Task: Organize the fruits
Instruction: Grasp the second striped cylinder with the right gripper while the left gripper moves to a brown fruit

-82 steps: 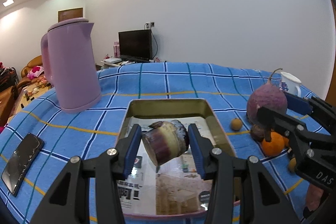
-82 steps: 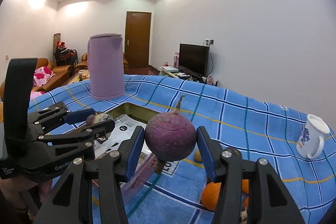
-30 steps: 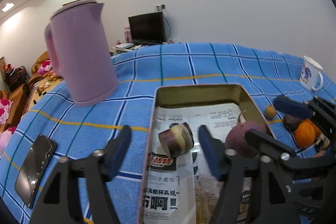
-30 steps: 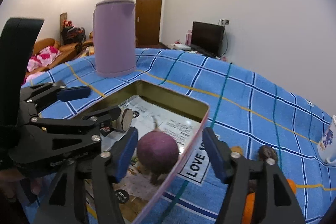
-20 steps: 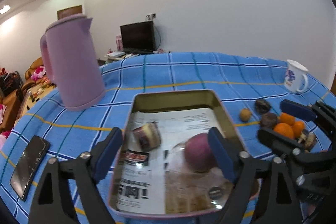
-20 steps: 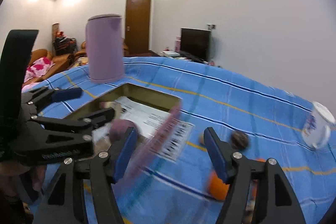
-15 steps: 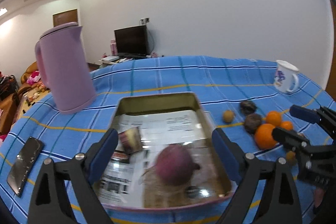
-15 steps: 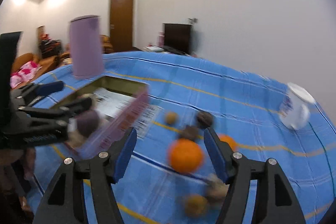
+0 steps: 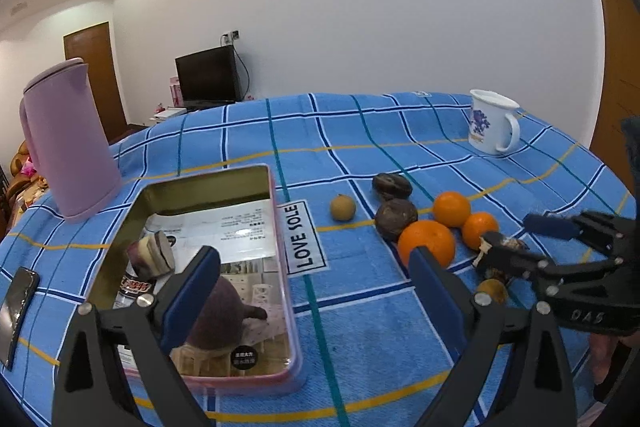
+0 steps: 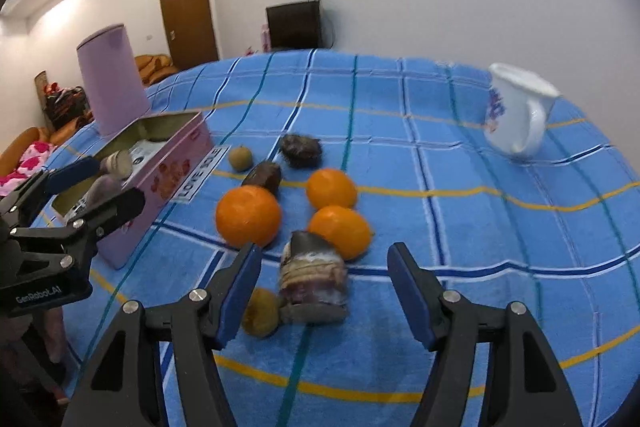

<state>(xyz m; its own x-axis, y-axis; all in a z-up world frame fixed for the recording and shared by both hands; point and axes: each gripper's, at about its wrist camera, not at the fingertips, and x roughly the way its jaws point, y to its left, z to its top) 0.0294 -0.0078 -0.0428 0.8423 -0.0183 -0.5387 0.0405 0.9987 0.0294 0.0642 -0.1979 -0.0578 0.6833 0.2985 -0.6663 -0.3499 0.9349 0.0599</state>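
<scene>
A pink tin lined with paper holds a cut purple yam piece and a round purple root. My left gripper is open and empty over the tin's right edge. My right gripper is open and empty, its fingers either side of a cut yam chunk lying on the cloth. Three oranges lie just beyond it, with two dark fruits and small brown fruits around them. The right gripper also shows in the left wrist view.
A lilac kettle stands at the far left of the blue checked tablecloth. A white mug stands at the far right. A phone lies at the left edge. A "LOVE SOLE" label lies beside the tin.
Both grippers let go: the yam piece and the purple root now lie in the tin. Both grippers swung right, the right one down to the loose fruits around the yam chunk.
</scene>
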